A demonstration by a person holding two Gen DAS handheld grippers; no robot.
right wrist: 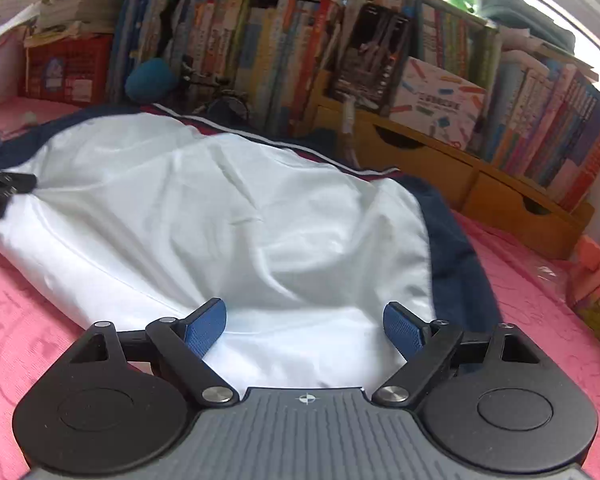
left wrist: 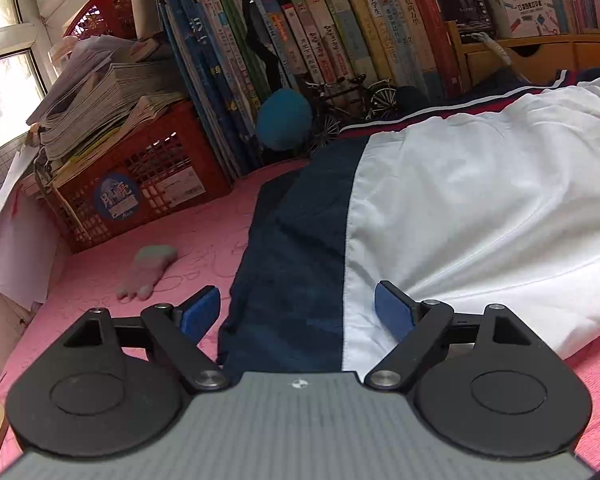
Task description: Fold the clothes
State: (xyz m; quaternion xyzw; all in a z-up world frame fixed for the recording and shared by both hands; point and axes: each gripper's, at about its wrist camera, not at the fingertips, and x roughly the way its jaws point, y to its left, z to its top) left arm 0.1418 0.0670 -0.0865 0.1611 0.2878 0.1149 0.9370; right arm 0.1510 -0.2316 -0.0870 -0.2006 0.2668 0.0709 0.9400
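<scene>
One white and navy jacket (right wrist: 228, 208) lies spread flat on the pink mat (left wrist: 112, 276), probably so that its near edge is easy to reach. Two tools stand over this edge. The left tool (left wrist: 298, 312) and the right tool (right wrist: 305, 326) are both released, jaws wide apart, holding nothing. One red crate (left wrist: 140, 184) stands behind.

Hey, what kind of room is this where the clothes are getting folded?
Probably a home bedroom or study corner. A white and navy jacket lies on a pink bedspread, backed by a crammed row of books and a red crate stacked with papers.
</scene>
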